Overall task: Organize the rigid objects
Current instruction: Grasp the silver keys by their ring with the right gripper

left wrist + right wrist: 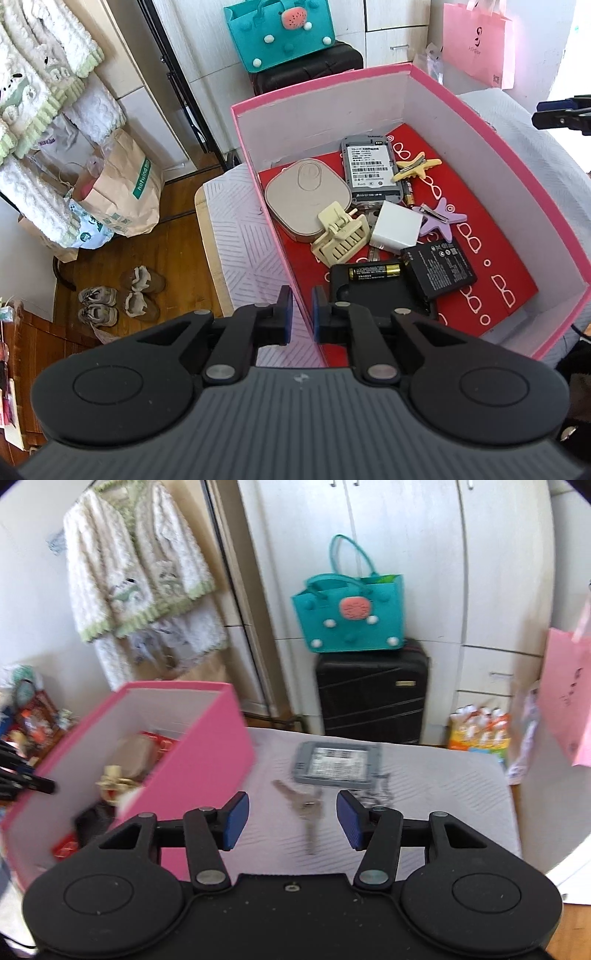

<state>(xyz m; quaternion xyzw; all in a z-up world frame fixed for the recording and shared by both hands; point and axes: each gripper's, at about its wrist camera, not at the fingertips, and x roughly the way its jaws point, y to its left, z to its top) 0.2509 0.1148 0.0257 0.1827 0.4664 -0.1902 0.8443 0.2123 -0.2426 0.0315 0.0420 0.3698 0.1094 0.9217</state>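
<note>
A pink box [491, 147] with white inner walls holds a beige rounded case [299, 195], a grey device [369, 166], yellow [417, 168] and purple [441, 218] starfish clips, a cream claw clip [341, 236], a white charger cube [397, 227], a black battery pack [437, 269] and an AA battery [375, 272]. My left gripper [302, 317] is shut on the box's near left wall. My right gripper [293, 821] is open above a bunch of keys [308, 812] on the white cloth. Beyond them lies a second grey device [338, 764].
The pink box [207, 760] stands left of the keys. A black suitcase [369, 694] with a teal bag [351, 616] stands behind the table. A pink paper bag [565, 701] hangs at right. Shoes [122, 295] and paper bags [122, 192] sit on the wooden floor at left.
</note>
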